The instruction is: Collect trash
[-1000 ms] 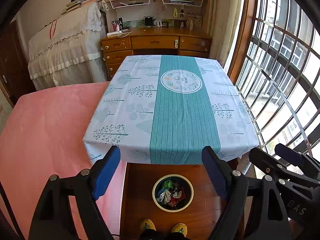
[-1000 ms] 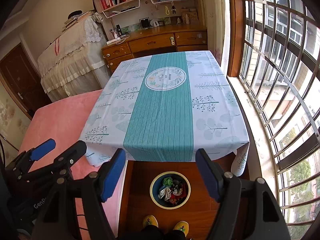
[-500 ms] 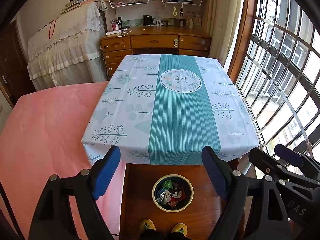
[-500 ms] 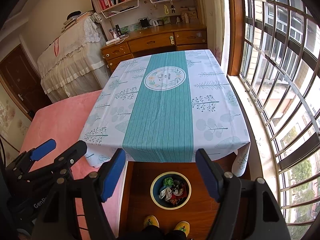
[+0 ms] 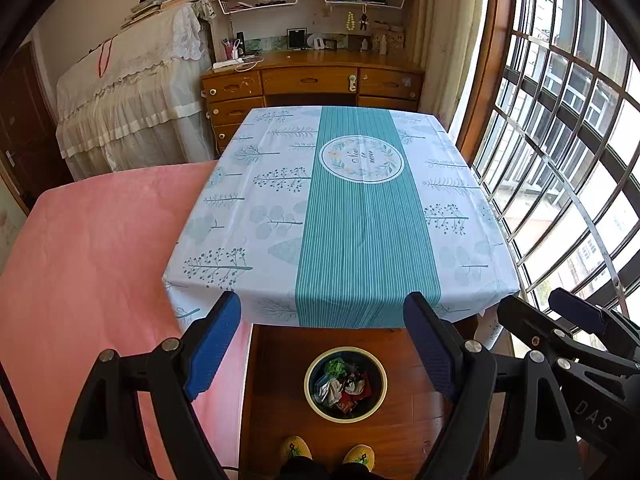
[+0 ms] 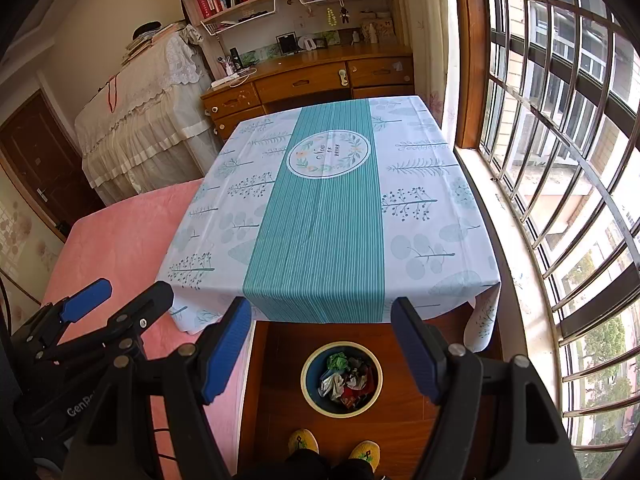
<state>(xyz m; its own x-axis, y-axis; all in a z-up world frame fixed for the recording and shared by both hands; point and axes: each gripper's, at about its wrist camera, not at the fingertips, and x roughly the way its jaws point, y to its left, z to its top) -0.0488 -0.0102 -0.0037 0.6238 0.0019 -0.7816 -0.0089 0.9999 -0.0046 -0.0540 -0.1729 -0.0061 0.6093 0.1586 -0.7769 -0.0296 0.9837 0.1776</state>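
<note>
A round bin (image 5: 310,398) with a pale rim stands on the wooden floor below the table's near edge and holds several pieces of crumpled trash (image 5: 342,382). It also shows in the right wrist view (image 6: 308,390), with the trash (image 6: 348,378) inside. My left gripper (image 5: 322,346) is open and empty, high above the bin. My right gripper (image 6: 320,348) is open and empty, side by side with the left. The table (image 5: 240,216), under a white and teal cloth, has nothing on it.
A pink bed (image 5: 88,264) lies to the left of the table. A barred window (image 6: 560,160) runs along the right. A wooden desk (image 5: 312,84) with bookshelves stands at the back. The person's yellow slippers (image 6: 304,442) are beside the bin.
Both views have drifted very slightly; the table sits a touch higher in the frame. Both grippers stay open and empty.
</note>
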